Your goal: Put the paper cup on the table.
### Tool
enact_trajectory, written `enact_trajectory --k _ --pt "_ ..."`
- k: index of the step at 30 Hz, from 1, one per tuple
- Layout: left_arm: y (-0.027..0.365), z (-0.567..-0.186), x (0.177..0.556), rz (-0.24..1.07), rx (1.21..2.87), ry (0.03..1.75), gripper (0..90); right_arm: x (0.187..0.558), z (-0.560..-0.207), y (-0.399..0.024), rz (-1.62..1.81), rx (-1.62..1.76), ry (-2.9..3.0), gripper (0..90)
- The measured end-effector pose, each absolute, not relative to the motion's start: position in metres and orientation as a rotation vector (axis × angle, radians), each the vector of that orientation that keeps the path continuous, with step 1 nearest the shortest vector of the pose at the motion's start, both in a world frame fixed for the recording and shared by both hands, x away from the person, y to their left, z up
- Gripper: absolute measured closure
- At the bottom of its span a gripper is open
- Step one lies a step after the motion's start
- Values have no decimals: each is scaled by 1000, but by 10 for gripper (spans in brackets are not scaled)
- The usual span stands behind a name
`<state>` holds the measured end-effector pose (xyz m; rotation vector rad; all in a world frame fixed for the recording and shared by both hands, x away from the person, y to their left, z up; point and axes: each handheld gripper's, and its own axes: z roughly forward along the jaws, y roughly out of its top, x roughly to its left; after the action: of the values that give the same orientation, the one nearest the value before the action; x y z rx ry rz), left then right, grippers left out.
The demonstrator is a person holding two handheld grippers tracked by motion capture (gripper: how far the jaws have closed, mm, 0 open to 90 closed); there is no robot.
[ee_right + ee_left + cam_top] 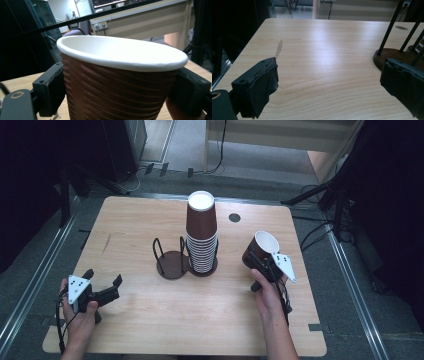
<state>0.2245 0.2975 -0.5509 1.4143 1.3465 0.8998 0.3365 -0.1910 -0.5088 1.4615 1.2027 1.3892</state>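
High view shows the right gripper point(260, 262) at the table's right side, its jaws clamped on the ribbed wall of a single brown paper cup point(261, 248), which is lifted off the wooden table point(200, 320) and tilted, its white mouth facing up and away from the person. Right gripper view confirms the hold: the cup point(117, 82) sits between the two black jaws, pinched just below its white rim. Near the table's middle stands a two-place wire cup holder point(172, 260); its right place carries a tall stack of nested brown cups point(201, 237), while its left place, a round dark base with upright wire loops, stands bare. The left gripper point(102, 292) rests low at the table's left, well apart from the holder, jaws spread wide with nothing between them; in the left gripper view the dark base point(392, 58) lies ahead at the right.

My reading is that the step in hand is carrying one cup, either toward the bare place or back to the stack. The next move calls for righting the cup, lining it up over the chosen spot between the wire loops, and lowering it before the jaws let go.
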Motion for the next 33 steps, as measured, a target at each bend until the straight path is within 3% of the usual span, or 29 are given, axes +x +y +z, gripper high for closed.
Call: enact_trajectory --k 33 --pt "299 -551 220 882 1443 1337 21 372 -532 -186 1127 1300 1230 106"
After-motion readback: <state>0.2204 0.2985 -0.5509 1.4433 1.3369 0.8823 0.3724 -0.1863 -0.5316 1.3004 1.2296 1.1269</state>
